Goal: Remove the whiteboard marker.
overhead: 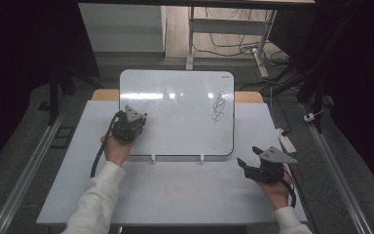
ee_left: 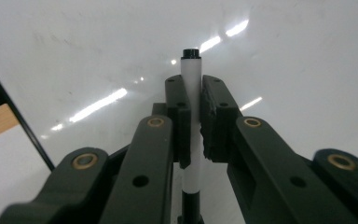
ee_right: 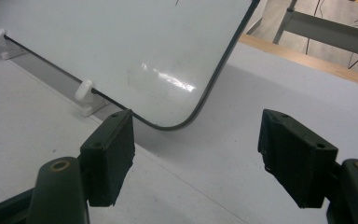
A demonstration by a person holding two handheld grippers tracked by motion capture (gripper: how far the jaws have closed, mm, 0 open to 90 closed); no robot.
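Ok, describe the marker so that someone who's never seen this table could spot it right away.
Start at the whiteboard lying in the middle of the table. Over its left edge hovers the left claw, shut on the marker, a thin white barrel with a black end. Nothing else here is pen-shaped, and the right claw is open, holding nothing.

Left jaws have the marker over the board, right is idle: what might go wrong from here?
The marker sits in a narrow pinch of the left gripper, so pressing on the whiteboard may twist or slide it. The board rests on small white clips; with the right gripper open and apart from it, writing pressure could shift it.
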